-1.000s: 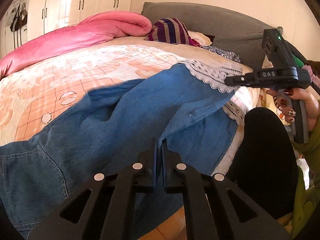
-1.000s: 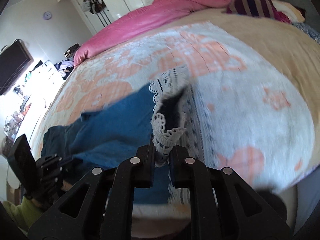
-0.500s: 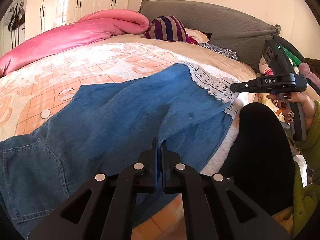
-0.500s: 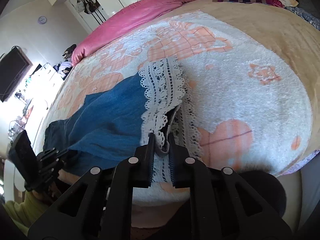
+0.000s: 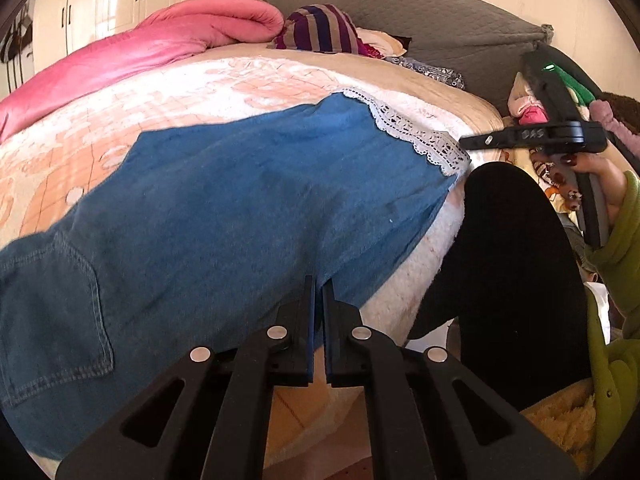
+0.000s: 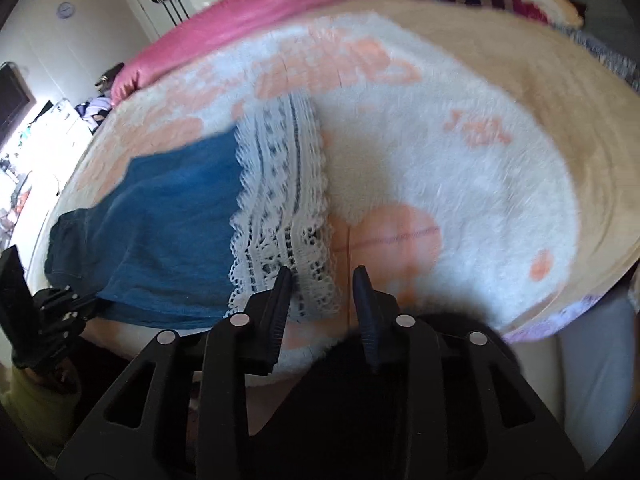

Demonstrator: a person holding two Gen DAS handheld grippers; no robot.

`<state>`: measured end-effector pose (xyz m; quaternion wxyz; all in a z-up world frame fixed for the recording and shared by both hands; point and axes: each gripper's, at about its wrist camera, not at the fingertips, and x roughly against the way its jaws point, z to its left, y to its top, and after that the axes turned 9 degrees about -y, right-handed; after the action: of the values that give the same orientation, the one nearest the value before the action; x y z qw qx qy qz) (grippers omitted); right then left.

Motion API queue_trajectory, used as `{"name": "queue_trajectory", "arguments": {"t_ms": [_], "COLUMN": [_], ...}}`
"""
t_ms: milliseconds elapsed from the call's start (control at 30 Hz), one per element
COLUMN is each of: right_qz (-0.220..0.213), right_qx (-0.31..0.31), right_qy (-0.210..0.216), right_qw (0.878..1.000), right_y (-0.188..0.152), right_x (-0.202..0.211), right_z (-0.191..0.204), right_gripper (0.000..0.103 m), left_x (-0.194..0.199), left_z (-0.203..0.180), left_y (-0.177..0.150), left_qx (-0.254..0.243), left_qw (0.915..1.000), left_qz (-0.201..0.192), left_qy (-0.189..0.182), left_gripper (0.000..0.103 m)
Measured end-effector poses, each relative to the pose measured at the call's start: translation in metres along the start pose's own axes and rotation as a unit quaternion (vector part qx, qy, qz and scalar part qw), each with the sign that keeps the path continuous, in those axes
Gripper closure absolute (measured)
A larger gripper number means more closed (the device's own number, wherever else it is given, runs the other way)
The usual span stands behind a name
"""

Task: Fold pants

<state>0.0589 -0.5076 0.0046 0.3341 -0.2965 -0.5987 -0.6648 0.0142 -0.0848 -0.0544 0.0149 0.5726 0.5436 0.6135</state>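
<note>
Blue denim pants (image 5: 224,208) with a white lace hem (image 5: 420,136) lie flat across the bed, back pocket at the left. My left gripper (image 5: 318,284) is shut on the pants' near edge. In the right wrist view the pants (image 6: 172,216) and lace hem (image 6: 284,216) lie flat; my right gripper (image 6: 322,276) is open just at the hem's near end, holding nothing. The right gripper also shows in the left wrist view (image 5: 472,143), beside the hem.
The bed has a white and peach fleece blanket (image 6: 440,152). A pink duvet (image 5: 152,48), a striped cloth (image 5: 320,32) and a grey headboard (image 5: 420,20) lie at the far end. The person's black-clad leg (image 5: 512,264) stands at the bed's edge.
The right gripper lowered the lace hem onto the bed and opened, letting it go. The pants now lie flatter. The left gripper stays shut on the near edge.
</note>
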Motion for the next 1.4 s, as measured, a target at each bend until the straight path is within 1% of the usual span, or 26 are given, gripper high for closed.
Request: {"name": "queue_trajectory", "arguments": {"t_ms": [67,133,167,200,267,333,400,467,533,567,600,633,667,700,733,833,933,1033,1100,1133,1200,1267,1300,1333,1367,1400], "right_qz": [-0.023,-0.027,-0.025,-0.023,-0.016,-0.01,-0.004,-0.009,-0.013,-0.01,-0.004,0.004,0.013,0.022,0.031,0.033,0.056,0.08,0.09,0.088,0.069,0.039,0.023,0.006,0.0,-0.004], "right_qx": [0.042,0.088,0.121,0.151,0.214,0.261,0.3,0.334,0.36,0.367,0.372,0.371,0.366,0.361,0.357,0.379,0.361,0.358,0.356,0.349,0.316,0.287,0.274,0.258,0.25,0.239], "right_qy": [0.011,0.044,0.065,0.078,0.099,0.1,0.097,0.093,0.08,0.07,0.061,0.059,0.064,0.072,0.091,0.1,0.108,0.127,0.129,0.135,0.163,0.175,0.173,0.164,0.157,0.145], "right_qw": [0.999,0.995,0.99,0.985,0.972,0.96,0.949,0.938,0.93,0.927,0.926,0.927,0.928,0.929,0.929,0.919,0.925,0.922,0.921,0.923,0.932,0.941,0.946,0.952,0.955,0.96], "right_y": [0.0,-0.004,-0.008,-0.012,-0.021,-0.027,-0.033,-0.035,-0.036,-0.037,-0.036,-0.035,-0.034,-0.034,-0.034,-0.042,-0.042,-0.044,-0.046,-0.044,-0.037,-0.024,-0.017,-0.008,-0.003,0.003], "right_x": [0.014,0.02,0.02,0.019,0.013,0.004,-0.004,-0.01,-0.018,-0.021,-0.028,-0.034,-0.039,-0.04,-0.037,-0.029,-0.037,-0.04,-0.037,-0.034,-0.019,-0.005,0.0,0.002,0.001,-0.003], "right_z": [0.016,0.039,0.056,0.071,0.102,0.128,0.147,0.163,0.171,0.174,0.175,0.175,0.174,0.171,0.166,0.162,0.157,0.155,0.153,0.152,0.139,0.127,0.121,0.115,0.113,0.111], "right_gripper": [0.078,0.078,0.078,0.078,0.078,0.078,0.078,0.078,0.078,0.078,0.078,0.084,0.103,0.103,0.103,0.103,0.103,0.103,0.103,0.103,0.103,0.102,0.1,0.093,0.087,0.086], "left_x": [0.003,0.009,0.014,0.019,0.035,0.053,0.07,0.084,0.09,0.09,0.088,0.086,0.086,0.088,0.091,0.1,0.1,0.1,0.101,0.102,0.105,0.106,0.105,0.104,0.098,0.092], "left_z": [0.001,0.0,0.0,0.0,0.004,0.014,0.028,0.046,0.064,0.076,0.082,0.091,0.097,0.101,0.105,0.109,0.117,0.113,0.112,0.111,0.105,0.096,0.09,0.086,0.08,0.075], "left_y": [-0.003,-0.005,-0.006,-0.007,-0.009,-0.011,-0.013,-0.017,-0.021,-0.025,-0.025,-0.028,-0.029,-0.031,-0.032,-0.031,-0.032,-0.032,-0.033,-0.033,-0.03,-0.023,-0.017,-0.013,-0.005,0.001], "left_qx": [0.009,0.013,0.016,0.02,0.035,0.058,0.088,0.122,0.156,0.183,0.197,0.213,0.227,0.236,0.243,0.243,0.257,0.246,0.245,0.245,0.238,0.226,0.216,0.21,0.198,0.189], "left_qw": [0.9999,0.9999,0.9999,0.9998,0.9992,0.9974,0.9936,0.9872,0.9803,0.974,0.9702,0.9657,0.963,0.9612,0.9595,0.9554,0.9534,0.9556,0.9558,0.9558,0.9573,0.9606,0.9635,0.9655,0.9694,0.9718], "left_qz": [0.004,0.001,-0.002,-0.005,-0.02,-0.038,-0.052,-0.06,-0.059,-0.054,-0.05,-0.048,-0.051,-0.057,-0.064,-0.071,-0.074,-0.068,-0.066,-0.067,-0.07,-0.075,-0.077,-0.078,-0.077,-0.074], "left_qy": [-0.002,-0.004,-0.003,-0.003,0.002,0.021,0.048,0.082,0.105,0.122,0.132,0.14,0.137,0.131,0.128,0.151,0.14,0.148,0.149,0.148,0.148,0.145,0.137,0.132,0.124,0.12], "left_gripper": [0.097,0.089,0.08,0.074,0.074,0.07,0.061,0.061,0.06,0.053,0.049,0.049,0.049,0.049,0.049,0.049,0.049,0.049,0.048,0.047,0.043,0.043,0.043,0.043,0.041,0.036]}}
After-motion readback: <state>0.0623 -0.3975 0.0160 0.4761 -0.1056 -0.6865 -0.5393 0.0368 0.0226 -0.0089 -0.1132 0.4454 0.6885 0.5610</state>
